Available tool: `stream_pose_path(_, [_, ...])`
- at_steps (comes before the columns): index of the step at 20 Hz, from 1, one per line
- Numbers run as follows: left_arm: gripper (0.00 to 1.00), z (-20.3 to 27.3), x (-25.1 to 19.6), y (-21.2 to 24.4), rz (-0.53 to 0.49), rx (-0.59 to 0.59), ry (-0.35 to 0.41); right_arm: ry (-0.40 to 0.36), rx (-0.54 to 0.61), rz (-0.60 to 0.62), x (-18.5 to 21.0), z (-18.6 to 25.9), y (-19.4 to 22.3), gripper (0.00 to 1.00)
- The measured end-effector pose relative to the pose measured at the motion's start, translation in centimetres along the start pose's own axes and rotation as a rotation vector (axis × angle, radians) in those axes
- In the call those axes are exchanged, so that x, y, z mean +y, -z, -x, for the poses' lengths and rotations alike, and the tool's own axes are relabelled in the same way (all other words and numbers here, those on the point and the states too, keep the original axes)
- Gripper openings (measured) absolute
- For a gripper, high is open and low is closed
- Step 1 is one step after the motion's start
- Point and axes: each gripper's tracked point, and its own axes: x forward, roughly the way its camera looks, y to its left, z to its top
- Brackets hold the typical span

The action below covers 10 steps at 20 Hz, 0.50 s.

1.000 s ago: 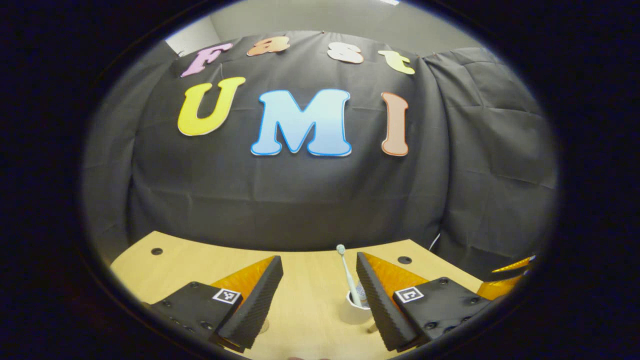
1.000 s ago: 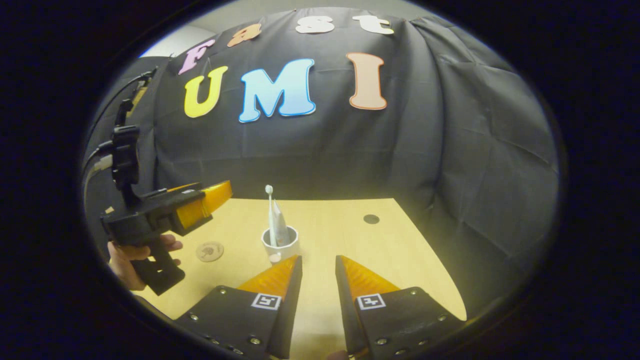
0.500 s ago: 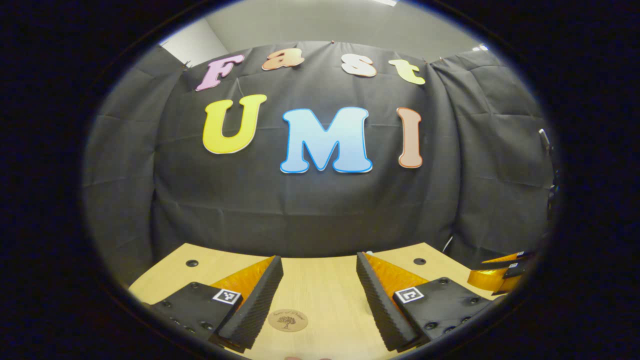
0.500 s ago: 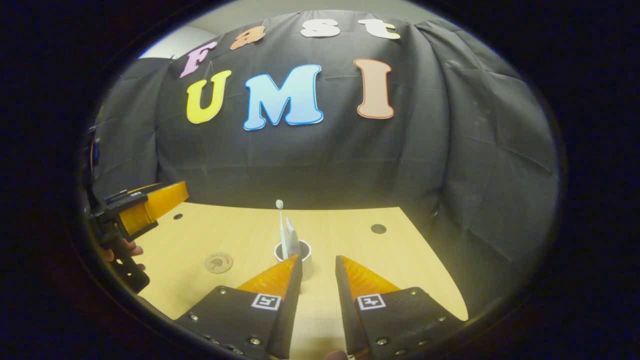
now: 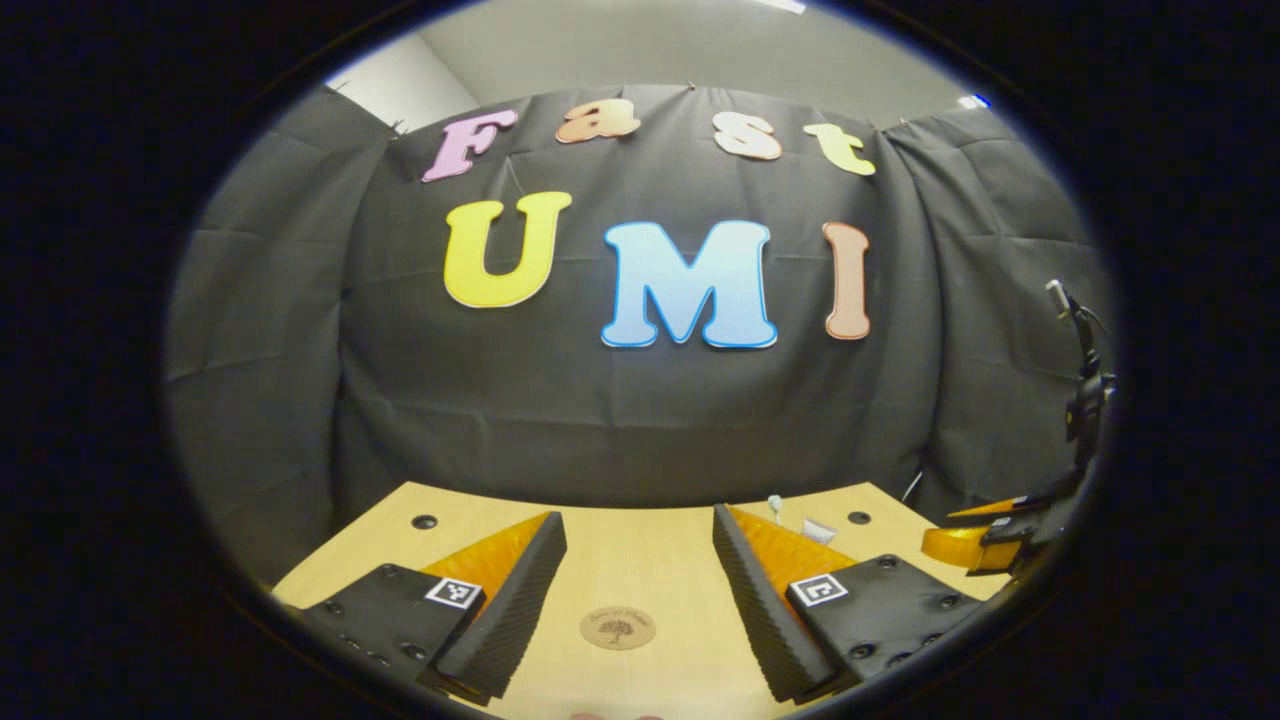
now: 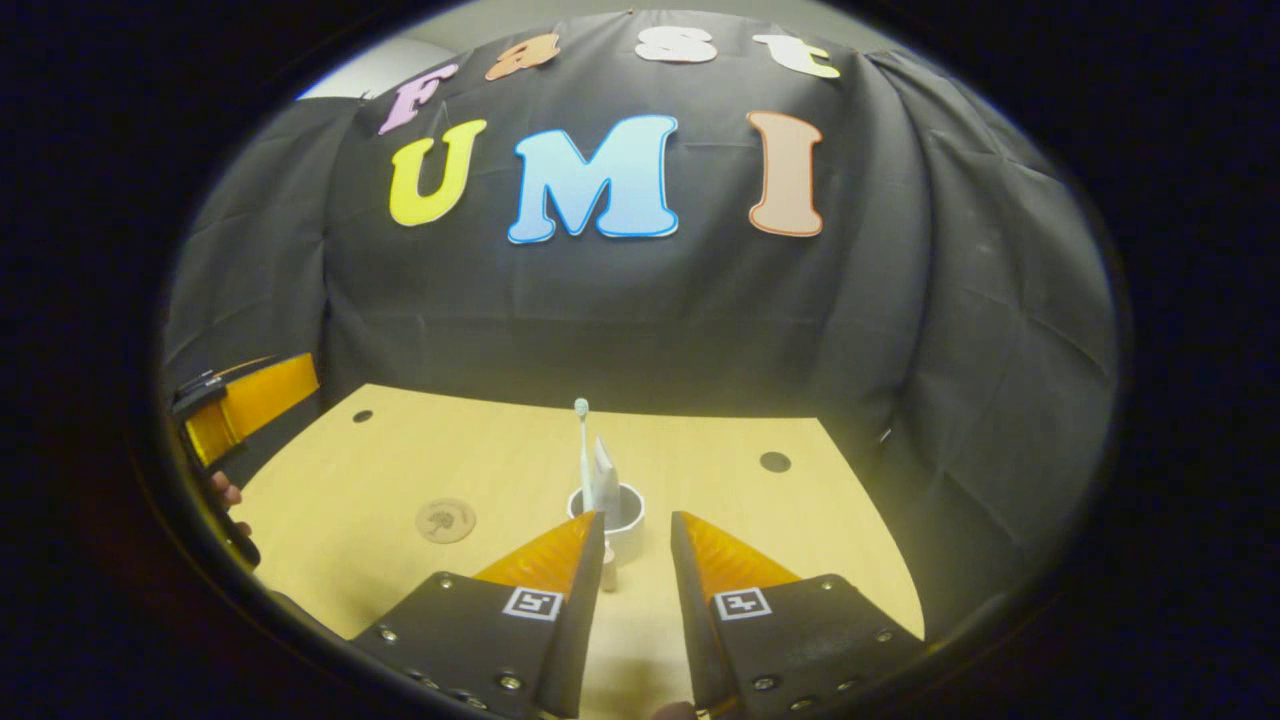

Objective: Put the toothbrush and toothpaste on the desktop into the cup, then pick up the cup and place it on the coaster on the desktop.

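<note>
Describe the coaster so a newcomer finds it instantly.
On the pale wooden desktop, look left of the white cup holding the toothbrush. The coaster is the flat round brown disc there, lying alone; a dark emblem marks its centre.

Matt wood desktop (image 6: 720, 440) – smooth cup (image 6: 626, 531) (glossy plastic, seemingly).

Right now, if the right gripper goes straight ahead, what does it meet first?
Most likely the cup, standing just beyond the right gripper with toothbrush and toothpaste inside; depth is unclear.

Ridged fingers (image 5: 510, 600), square tags, screws
</note>
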Motion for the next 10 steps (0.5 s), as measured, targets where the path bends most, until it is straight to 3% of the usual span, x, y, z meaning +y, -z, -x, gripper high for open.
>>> stream_pose_path(10, [0.94,1.4,4.1,1.4,0.019,0.035,-0.06,-0.048,0.179,0.037,1.1,-2.8,1.2,0.39])
